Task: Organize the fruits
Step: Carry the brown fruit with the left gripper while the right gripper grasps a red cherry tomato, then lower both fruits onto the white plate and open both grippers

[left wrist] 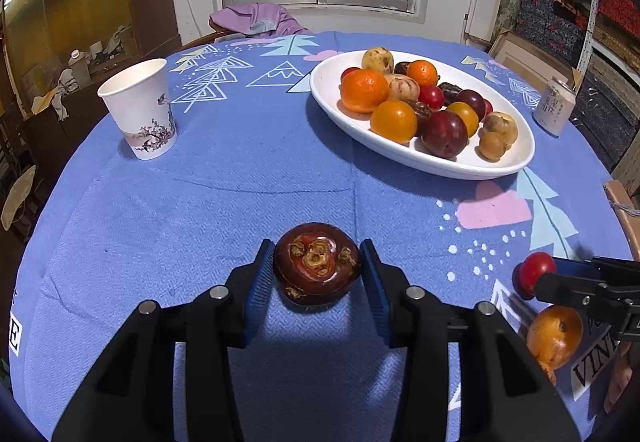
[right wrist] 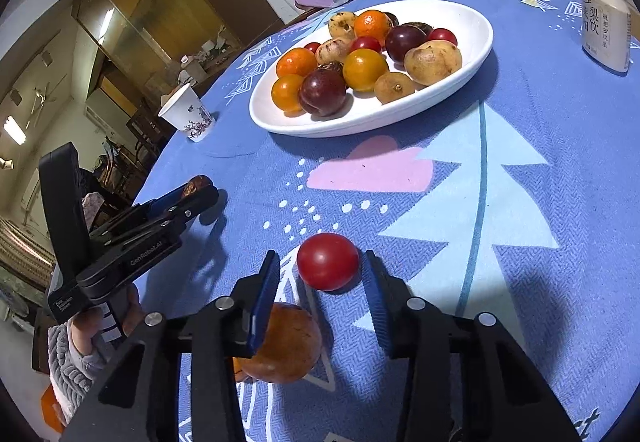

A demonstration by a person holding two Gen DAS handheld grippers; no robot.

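Wrist views, downward, sharing plate (left wrist: 420,158)

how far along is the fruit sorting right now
Mostly done: the white plate already holds a pile of oranges, plums and other fruit. In hand: the left hand-held gripper is shut on a dark brown fruit; the right hand-held gripper brackets a red fruit, a gap still showing on one side. Left: an orange-brown fruit lying on the blue cloth.

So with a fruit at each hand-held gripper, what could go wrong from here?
The right hand-held gripper has a gap between its left pad and the small red round fruit, which may roll away. That finger overhangs the orange-brown round fruit and could nudge it. The heaped white oval plate could shed fruit.
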